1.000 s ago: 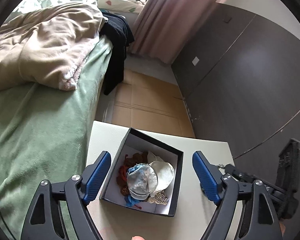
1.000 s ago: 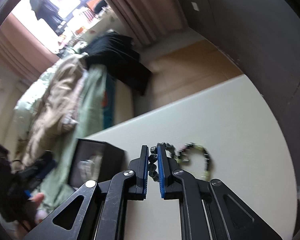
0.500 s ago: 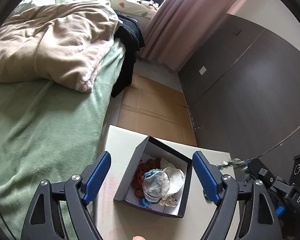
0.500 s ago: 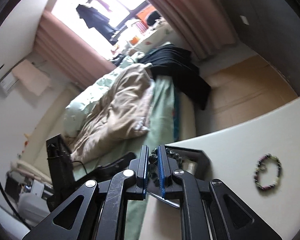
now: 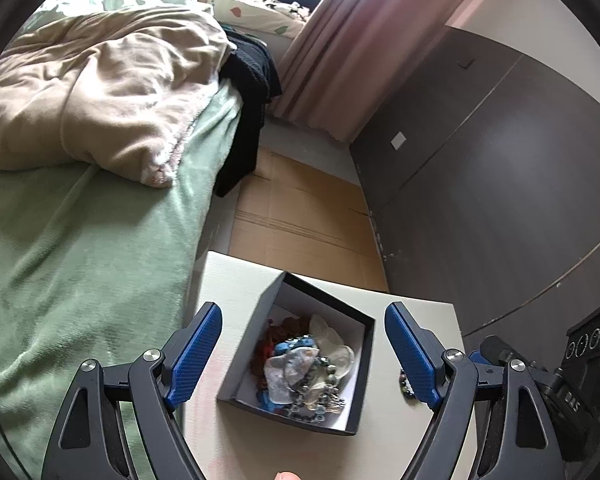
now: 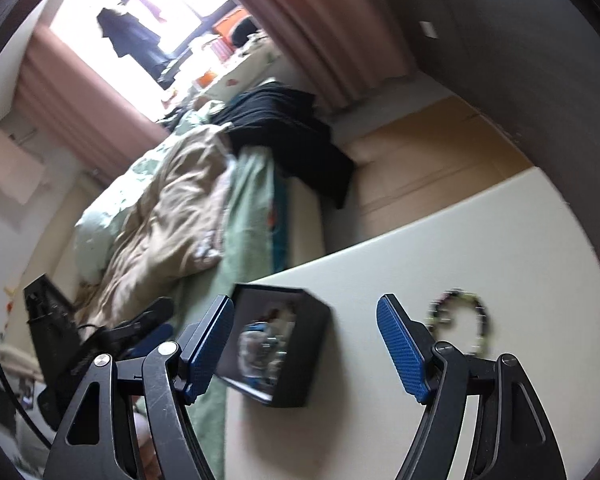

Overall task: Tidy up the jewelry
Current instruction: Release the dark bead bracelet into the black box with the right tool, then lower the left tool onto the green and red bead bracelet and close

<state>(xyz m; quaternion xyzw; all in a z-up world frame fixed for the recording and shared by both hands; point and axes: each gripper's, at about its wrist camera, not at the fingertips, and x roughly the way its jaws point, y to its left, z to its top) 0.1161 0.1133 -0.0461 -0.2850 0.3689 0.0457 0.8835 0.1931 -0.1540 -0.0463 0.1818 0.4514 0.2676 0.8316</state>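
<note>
Since a second ago: right gripper (image 6: 305,344) has released its dark bead bracelet (image 5: 322,390) into the black jewelry box (image 5: 365,334); jaws opening, nothing between them. Left gripper (image 5: 303,354): fingers spread wide, straddling the box. Second beaded bracelet (image 6: 458,322): on white table (image 6: 480,240), right of box

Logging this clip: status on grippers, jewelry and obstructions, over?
Left gripper open, straddling the black square jewelry box. Right gripper jaws opening, nothing between them. One beaded bracelet loose on the white tabletop. Nothing obstructing.
</note>
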